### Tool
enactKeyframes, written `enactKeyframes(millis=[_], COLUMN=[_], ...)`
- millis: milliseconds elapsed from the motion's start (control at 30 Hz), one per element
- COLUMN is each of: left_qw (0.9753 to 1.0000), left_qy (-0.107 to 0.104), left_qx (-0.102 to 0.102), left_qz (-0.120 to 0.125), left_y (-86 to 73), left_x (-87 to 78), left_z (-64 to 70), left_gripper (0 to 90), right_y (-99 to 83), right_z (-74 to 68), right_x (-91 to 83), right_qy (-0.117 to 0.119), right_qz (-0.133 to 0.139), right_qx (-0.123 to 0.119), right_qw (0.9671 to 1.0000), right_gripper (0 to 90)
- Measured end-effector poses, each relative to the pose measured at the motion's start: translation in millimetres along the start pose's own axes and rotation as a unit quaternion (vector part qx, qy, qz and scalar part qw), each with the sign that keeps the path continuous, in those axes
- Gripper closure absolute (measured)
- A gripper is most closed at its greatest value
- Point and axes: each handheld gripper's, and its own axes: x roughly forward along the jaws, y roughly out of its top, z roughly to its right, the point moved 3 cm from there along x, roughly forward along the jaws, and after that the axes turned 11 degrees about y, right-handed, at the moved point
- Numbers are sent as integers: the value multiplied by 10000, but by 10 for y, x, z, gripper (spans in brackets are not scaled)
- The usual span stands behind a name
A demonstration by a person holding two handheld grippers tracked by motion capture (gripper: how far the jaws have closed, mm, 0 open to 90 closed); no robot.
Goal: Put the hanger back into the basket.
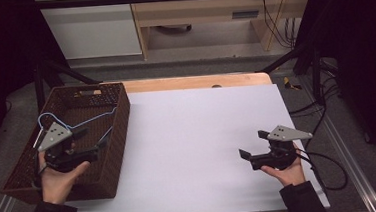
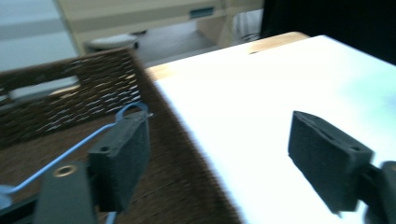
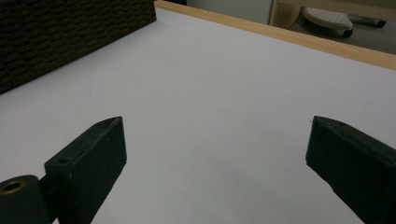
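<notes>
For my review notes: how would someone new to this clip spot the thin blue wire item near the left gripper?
Start at the dark brown woven basket on the left end of the white table. Inside it lies a light blue wire hanger, partly under the left gripper, whose jaws stand open. It is the sole pale, thin, looped shape against the dark weave.

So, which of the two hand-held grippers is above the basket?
The left hand-held gripper: it hangs over the brown woven basket, beside the blue wire hanger. The right hand-held gripper is over the white tabletop.
</notes>
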Motion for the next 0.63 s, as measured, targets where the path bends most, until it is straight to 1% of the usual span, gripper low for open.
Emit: enactKeyframes(millis=[33, 67, 100, 133, 200, 233, 267, 333, 367, 467, 500, 533, 633], left_qw=[9999, 9998, 9998, 9998, 9996, 9993, 9993, 9991, 9988, 9985, 9984, 9984, 9981], left_qy=[-134, -175, -175, -187, -272, -352, -352, -388, -460, -518, -550, -526, -579], left_qx=[32, 54, 54, 92, 81, 148, 148, 172, 183, 148, 155, 187, 176], left_qz=[52, 61, 61, 57, 65, 33, 33, 34, 11, 1, -38, -69, -71], left_y=[-37, -55, -55, -73, -111, -150, -150, -187, -226, -267, -285, -300, -330], left_x=[8, 14, 14, 20, 34, 48, 48, 62, 80, 101, 113, 123, 131], left_z=[124, 182, 182, 234, 332, 413, 413, 473, 515, 541, 550, 556, 563], left_gripper=[147, 126, 115, 101, 95, 85, 81, 79, 82, 82, 83, 83, 87], right_y=[5, 9, 9, 14, 16, 15, 15, 15, 15, 13, 8, 8, 3], right_z=[1, 3, 3, 4, 4, 3, 3, 2, 0, -8, -8, -8, -9], right_x=[-15, -21, -21, -35, -38, -43, -43, -47, -47, -52, -50, -50, -53], right_qy=[-4, -17, -17, -35, -37, -36, -36, -40, -45, -21, -9, -9, -16], right_qz=[37, 63, 63, 109, 130, 139, 139, 163, 202, 201, 196, 196, 201], right_qx=[-6, -12, -12, 4, 2, -22, -22, -24, -43, -26, -31, -31, -20], right_qw=[10000, 10000, 10000, 9999, 9999, 9999, 9999, 9999, 9998, 9998, 9998, 9998, 9998], right_gripper=[56, 55, 55, 54, 53, 49, 49, 46, 46, 49, 48, 48, 47])
